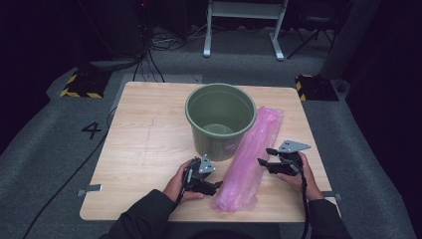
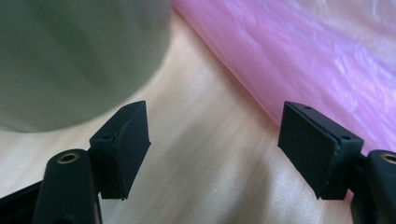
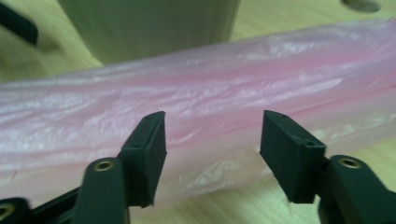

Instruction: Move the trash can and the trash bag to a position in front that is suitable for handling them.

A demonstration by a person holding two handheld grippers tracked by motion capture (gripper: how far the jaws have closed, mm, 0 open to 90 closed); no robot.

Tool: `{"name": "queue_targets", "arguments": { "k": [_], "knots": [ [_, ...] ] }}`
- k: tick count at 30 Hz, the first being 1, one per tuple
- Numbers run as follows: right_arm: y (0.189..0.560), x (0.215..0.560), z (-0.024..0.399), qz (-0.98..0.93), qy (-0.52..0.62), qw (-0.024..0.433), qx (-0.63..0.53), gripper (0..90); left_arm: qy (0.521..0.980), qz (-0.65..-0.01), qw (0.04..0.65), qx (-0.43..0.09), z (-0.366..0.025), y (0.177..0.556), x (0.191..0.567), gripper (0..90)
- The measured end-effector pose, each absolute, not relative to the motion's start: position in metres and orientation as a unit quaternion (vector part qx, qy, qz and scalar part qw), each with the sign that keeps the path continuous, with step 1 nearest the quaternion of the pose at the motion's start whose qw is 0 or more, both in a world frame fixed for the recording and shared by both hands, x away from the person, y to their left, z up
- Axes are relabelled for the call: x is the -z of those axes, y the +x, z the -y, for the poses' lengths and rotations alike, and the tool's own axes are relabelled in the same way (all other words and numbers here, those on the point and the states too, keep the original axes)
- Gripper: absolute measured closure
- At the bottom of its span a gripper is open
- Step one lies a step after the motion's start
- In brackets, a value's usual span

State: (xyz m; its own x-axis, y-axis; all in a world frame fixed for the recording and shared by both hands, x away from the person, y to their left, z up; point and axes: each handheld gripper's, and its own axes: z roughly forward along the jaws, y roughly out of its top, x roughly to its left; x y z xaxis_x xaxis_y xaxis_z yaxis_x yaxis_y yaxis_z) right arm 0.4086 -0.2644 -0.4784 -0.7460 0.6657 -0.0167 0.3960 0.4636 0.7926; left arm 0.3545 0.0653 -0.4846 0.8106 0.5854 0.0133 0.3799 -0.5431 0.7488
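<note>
In the high view, the person's left forearm, in a dark sleeve, enters from the bottom edge left of centre and angles up toward the middle of the frame, with the hand wrapped around the left gripper (image 1: 217, 184) low over the wooden counter (image 1: 144, 149). That gripper lies close to level and points toward the right of the frame, its grey plate facing up, its tips just beside the lower end of the pink plastic bag roll (image 1: 251, 159). In the left gripper view its fingers (image 2: 122, 144) stand wide apart with bare counter between them; nothing is held, the right-hand finger sits against the edge of the pink plastic at the right of the frame, and whether it touches I cannot tell. The green bucket (image 1: 220, 119) stands upright in the upper middle of the high view, empty and open at the top, just behind the left hand, and its wall takes up the upper left of the left gripper view. The pink roll lies on the counter as a long diagonal from the lower middle up to the bucket's right side, resting close against it. At the right, the other forearm rises from the bottom edge, the hand gripping the right gripper (image 1: 263, 156), which points toward the left of the frame at the middle of the roll. Its fingers (image 3: 147, 156) are spread at a medium width, facing the side of the roll without pinching it.
</note>
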Motion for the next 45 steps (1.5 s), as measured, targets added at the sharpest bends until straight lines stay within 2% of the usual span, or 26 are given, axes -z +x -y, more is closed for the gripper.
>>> {"name": "queue_targets", "arguments": {
  "k": [5,15,22,26,27,29,33,38,45],
  "knots": [
    [0.412,0.49,0.251,-0.86,0.301,0.136,-0.388,51.3,0.853,-0.281,0.417,-0.138,-0.074,0.354,0.473,24.7],
    [0.409,0.499,0.236,-0.869,0.284,0.123,-0.386,50.8,0.845,-0.259,0.457,-0.095,-0.064,0.342,0.461,25.2],
    [0.407,0.499,0.232,-0.871,0.276,0.124,-0.386,50.0,0.872,-0.253,0.403,-0.116,-0.041,0.341,0.475,24.3],
    [0.407,0.499,0.232,-0.871,0.274,0.115,-0.391,43.7,0.882,-0.262,0.375,-0.113,-0.04,0.347,0.487,25.3],
    [0.406,0.499,0.232,-0.874,0.27,0.113,-0.388,39.4,0.888,-0.263,0.36,-0.113,-0.039,0.349,0.492,27.2],
    [0.406,0.497,0.234,-0.874,0.27,0.123,-0.384,36.3,0.892,-0.267,0.351,-0.102,-0.04,0.351,0.496,31.2],
    [0.406,0.49,0.243,-0.859,0.287,0.135,-0.402,32.0,0.89,-0.269,0.353,-0.101,-0.042,0.351,0.496,31.6],
    [0.416,0.48,0.265,-0.816,0.356,0.176,-0.421,22.8,0.895,-0.256,0.353,-0.096,-0.052,0.346,0.496,32.4],
    [0.429,0.482,0.265,-0.801,0.399,0.186,-0.406,17.4,0.893,-0.257,0.357,-0.097,-0.07,0.344,0.497,30.6]
  ]
}}
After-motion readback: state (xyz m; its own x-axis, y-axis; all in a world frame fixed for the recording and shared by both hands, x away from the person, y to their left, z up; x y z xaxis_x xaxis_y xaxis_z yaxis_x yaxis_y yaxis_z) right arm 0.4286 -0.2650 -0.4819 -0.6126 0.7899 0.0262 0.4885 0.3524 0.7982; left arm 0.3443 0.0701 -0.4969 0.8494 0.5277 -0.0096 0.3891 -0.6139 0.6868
